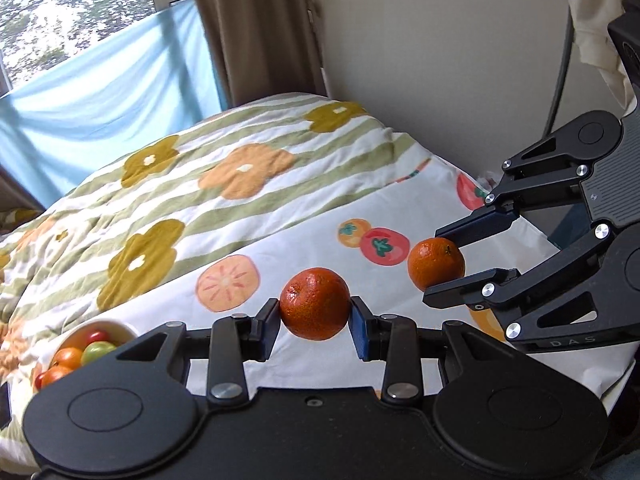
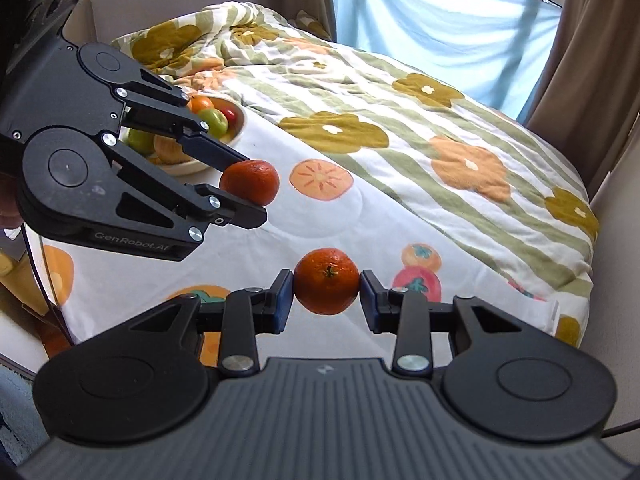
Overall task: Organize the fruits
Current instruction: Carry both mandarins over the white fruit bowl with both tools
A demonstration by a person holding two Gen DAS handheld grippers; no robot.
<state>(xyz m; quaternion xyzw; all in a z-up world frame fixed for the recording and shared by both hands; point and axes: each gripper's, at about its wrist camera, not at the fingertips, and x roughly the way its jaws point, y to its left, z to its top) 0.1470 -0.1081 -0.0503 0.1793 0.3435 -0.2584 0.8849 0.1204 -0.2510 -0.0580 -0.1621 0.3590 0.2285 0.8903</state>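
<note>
My left gripper (image 1: 314, 314) is shut on a dark orange mandarin (image 1: 314, 303) and holds it above the bed. It also shows in the right wrist view (image 2: 252, 192) with that mandarin (image 2: 252, 181). My right gripper (image 2: 326, 290) is shut on a second mandarin (image 2: 327, 280), stem facing me. It shows at the right of the left wrist view (image 1: 442, 264) with its mandarin (image 1: 435, 263). A cream bowl (image 2: 236, 130) holds several fruits, green, orange and red. The bowl shows low left in the left wrist view (image 1: 116, 325).
The bed carries a white cloth with printed fruit (image 1: 320, 236) and a striped flower quilt (image 2: 400, 112) behind it. A wall (image 1: 440, 40) stands on the right, brown curtains (image 1: 256, 28) and a blue sheet (image 1: 104, 92) at the window.
</note>
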